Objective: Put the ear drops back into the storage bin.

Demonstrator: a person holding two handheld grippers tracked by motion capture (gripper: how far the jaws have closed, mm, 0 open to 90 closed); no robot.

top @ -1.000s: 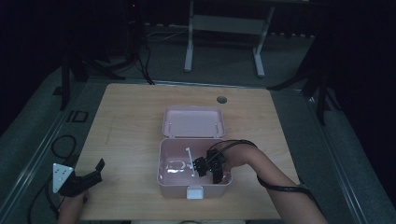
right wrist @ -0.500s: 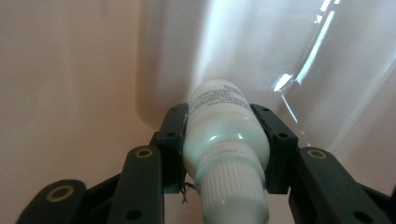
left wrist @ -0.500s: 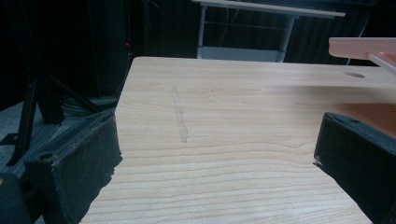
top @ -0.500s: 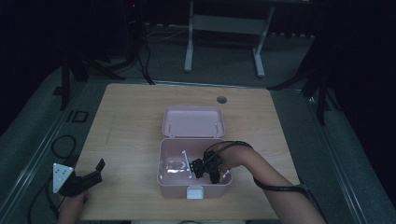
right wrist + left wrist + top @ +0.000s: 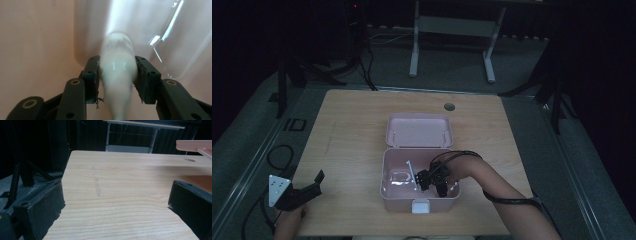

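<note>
While the right hand-held gripper (image 5: 117, 82) clasps a white tube (image 5: 117, 75) inside the pink box (image 5: 387, 192), the left hand-held gripper (image 5: 115, 202) idles agape; next, probably release it.

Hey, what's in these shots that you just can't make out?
- White tube in the right claw, right gripper view: print blurred; its near end runs off the bottom edge.
- Pink box, high view: small dim contents; the hand covers its right half.
- Box lid, left gripper view: cut off by the right edge.
</note>
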